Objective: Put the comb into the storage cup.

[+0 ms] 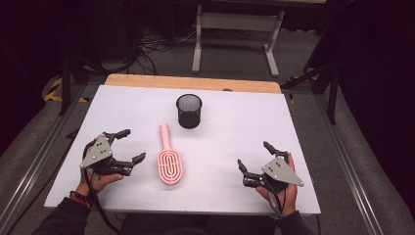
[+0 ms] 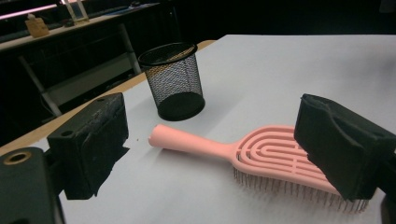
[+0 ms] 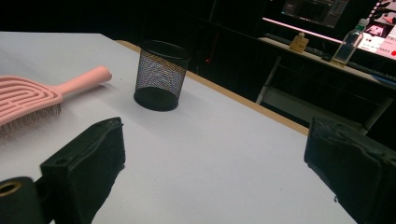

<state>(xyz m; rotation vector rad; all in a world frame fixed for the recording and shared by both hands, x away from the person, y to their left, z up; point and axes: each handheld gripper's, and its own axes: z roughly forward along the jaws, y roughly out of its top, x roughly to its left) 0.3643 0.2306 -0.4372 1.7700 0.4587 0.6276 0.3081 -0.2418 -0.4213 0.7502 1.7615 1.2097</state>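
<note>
On the white table (image 1: pixel 235 161): one pink hairbrush (image 1: pixel 169 159), bristles down, handle toward a black mesh cup (image 1: pixel 189 111) standing apart. Left gripper (image 1: pixel 131 145) beside the brush, jaws wide, empty. Right gripper (image 1: pixel 253 156) well apart, likewise gaping. Step: approach, likely. Next: close left jaws on the brush.

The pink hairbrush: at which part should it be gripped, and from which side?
Probably the handle of the pink hairbrush: it is narrow and lies flat, bristles down, pointing at the black mesh cup. Come from above with the open left tool, jaws across the handle.
</note>
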